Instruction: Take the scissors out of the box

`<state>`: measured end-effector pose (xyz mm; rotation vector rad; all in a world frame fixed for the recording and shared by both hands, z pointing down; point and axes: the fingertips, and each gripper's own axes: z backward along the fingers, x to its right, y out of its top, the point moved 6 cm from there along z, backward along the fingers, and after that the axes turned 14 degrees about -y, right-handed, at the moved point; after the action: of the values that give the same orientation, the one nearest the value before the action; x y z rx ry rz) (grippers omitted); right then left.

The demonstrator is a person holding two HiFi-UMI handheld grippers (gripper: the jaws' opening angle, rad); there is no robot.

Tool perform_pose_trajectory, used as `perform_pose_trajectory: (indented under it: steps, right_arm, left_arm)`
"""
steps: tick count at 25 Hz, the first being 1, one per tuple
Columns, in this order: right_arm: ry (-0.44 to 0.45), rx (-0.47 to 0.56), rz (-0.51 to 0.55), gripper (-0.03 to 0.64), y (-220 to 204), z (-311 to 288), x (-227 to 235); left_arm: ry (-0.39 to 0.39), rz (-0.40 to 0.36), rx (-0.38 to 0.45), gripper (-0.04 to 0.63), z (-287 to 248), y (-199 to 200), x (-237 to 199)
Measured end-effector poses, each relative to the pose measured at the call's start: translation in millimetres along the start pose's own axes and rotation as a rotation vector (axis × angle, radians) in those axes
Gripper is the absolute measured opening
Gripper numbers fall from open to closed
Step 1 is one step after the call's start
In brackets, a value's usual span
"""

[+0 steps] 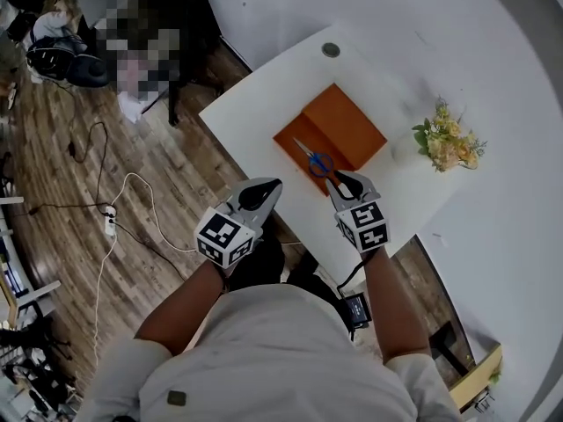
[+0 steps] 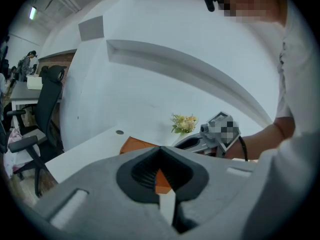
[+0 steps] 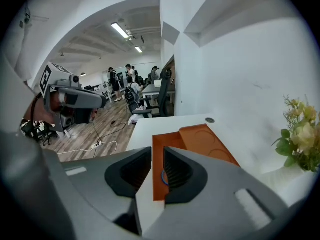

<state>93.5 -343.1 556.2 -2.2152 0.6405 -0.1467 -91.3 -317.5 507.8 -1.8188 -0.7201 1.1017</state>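
Note:
An open orange box (image 1: 295, 134) lies on the white table (image 1: 264, 90), its lid (image 1: 352, 123) folded out behind it. Scissors (image 1: 315, 159) with blue handles rest in the box, handles toward me. My right gripper (image 1: 346, 181) hovers just short of the handles, open, with nothing between its fingers. In the right gripper view (image 3: 157, 151) a sliver of blue handle (image 3: 162, 177) shows through the gap, over the box (image 3: 167, 149). My left gripper (image 1: 266, 188) hangs off the table's near edge, left of the box, shut and empty; its tips (image 2: 160, 149) meet in front of the box (image 2: 137, 145).
A bunch of yellow flowers (image 1: 449, 139) stands at the table's right. A round cable hole (image 1: 331, 49) sits at the far side. White cables and a power strip (image 1: 110, 225) lie on the wooden floor to the left. An office chair (image 2: 47, 99) stands beyond the table.

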Motion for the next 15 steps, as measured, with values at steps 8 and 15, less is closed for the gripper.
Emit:
perform_pose_trajectory:
  steps: [8,15]
  right_arm:
    - [0.021,-0.187,0.066,0.112,-28,-63,5]
    - [0.054,-0.298,0.098,0.119,-47,-103,2]
  left_arm:
    - [-0.024,0.038,-0.050,0.005,-17,-20,-28]
    - [-0.044,0.064,-0.074,0.005,-29,-29,-48]
